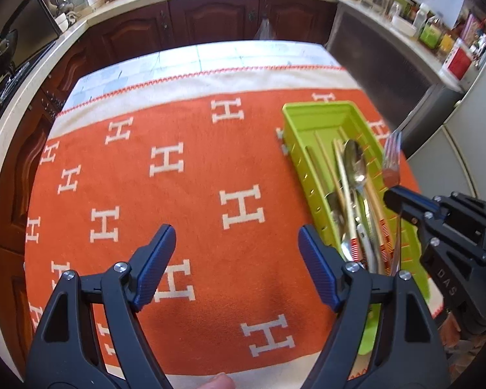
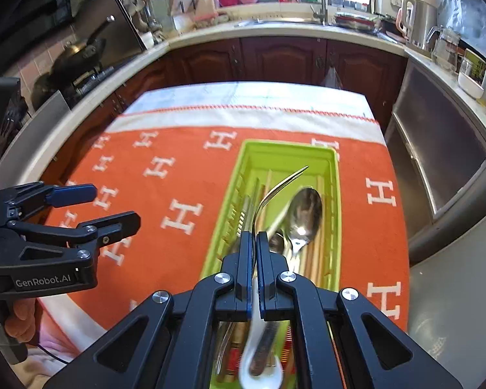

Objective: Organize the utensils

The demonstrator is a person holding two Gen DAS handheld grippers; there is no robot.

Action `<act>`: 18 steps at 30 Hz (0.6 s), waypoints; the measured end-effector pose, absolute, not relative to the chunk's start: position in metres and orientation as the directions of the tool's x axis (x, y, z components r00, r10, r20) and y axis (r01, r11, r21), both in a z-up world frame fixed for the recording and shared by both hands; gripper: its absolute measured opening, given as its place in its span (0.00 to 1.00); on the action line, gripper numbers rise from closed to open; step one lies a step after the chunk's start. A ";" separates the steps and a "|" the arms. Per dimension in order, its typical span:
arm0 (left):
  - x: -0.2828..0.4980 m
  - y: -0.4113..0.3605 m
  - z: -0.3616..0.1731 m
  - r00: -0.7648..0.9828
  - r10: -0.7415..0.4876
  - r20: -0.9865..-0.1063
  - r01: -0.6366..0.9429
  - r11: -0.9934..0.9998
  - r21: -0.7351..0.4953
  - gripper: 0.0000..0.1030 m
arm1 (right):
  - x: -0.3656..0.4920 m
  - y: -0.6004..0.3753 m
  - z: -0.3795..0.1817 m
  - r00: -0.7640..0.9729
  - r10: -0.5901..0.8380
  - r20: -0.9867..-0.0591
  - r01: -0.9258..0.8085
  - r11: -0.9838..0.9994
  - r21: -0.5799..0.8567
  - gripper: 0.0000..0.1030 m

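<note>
Above the green tray (image 2: pixel 335 194), the right gripper (image 2: pixel 255 238) clamps a fork (image 2: pixel 275 188) lengthwise along it; the left gripper (image 1: pixel 236 243), released and empty, hovers left.

An orange H-patterned cloth (image 1: pixel 184 201) covers the table; a green utensil tray (image 2: pixel 335 201) apparently rests on it.

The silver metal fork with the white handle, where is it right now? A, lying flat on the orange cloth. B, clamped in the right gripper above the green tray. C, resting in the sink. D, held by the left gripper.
B: the right gripper is shut on the silver metal fork, tines raised above the green plastic tray.
</note>
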State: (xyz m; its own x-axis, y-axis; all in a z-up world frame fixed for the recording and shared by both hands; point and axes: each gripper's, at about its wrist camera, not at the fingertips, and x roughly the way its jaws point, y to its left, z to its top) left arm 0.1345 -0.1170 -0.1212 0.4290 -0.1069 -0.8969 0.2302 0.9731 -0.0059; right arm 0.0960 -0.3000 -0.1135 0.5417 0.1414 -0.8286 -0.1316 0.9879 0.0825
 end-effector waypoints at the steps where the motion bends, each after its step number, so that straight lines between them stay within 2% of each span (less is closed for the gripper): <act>1: 0.134 -0.117 -0.127 0.422 -0.102 -0.901 0.229 0.973 -0.003 0.74 | 0.098 -0.299 -0.119 0.532 0.135 -0.836 -0.131 0.988 0.077 0.02; 9: 0.134 -0.112 -0.144 0.389 -0.092 -0.917 0.220 0.975 -0.004 0.74 | 0.108 -0.306 -0.153 0.460 0.111 -0.881 -0.115 0.991 0.065 0.04; 10: 0.134 -0.112 -0.144 0.388 -0.094 -0.917 0.219 0.976 -0.007 0.74 | 0.109 -0.307 -0.155 0.454 0.113 -0.884 -0.113 0.991 0.068 0.07; 12: 0.132 -0.111 -0.144 0.388 -0.094 -0.917 0.218 0.976 -0.008 0.75 | 0.111 -0.308 -0.158 0.449 0.115 -0.886 -0.107 0.991 0.075 0.19; 14: 0.129 -0.110 -0.144 0.391 -0.093 -0.916 0.220 0.975 -0.005 0.75 | 0.112 -0.308 -0.157 0.459 0.109 -0.882 -0.098 0.993 0.071 0.37; 16: 0.128 -0.110 -0.143 0.393 -0.092 -0.915 0.224 0.975 -0.002 0.75 | 0.111 -0.308 -0.154 0.475 0.116 -0.872 -0.091 0.992 0.083 0.41; 18: 0.125 -0.110 -0.143 0.394 -0.095 -0.914 0.229 0.974 -0.002 0.75 | 0.110 -0.304 -0.151 0.478 0.146 -0.866 -0.092 0.989 0.116 0.42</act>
State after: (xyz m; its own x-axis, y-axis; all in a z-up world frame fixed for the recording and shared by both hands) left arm 0.1255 -0.1096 -0.1427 0.3936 -0.0945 -0.9144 0.2285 0.9735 -0.0022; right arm 0.1104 -0.3041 -0.1509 0.4776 0.1464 -0.8663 -0.0924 0.9889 0.1162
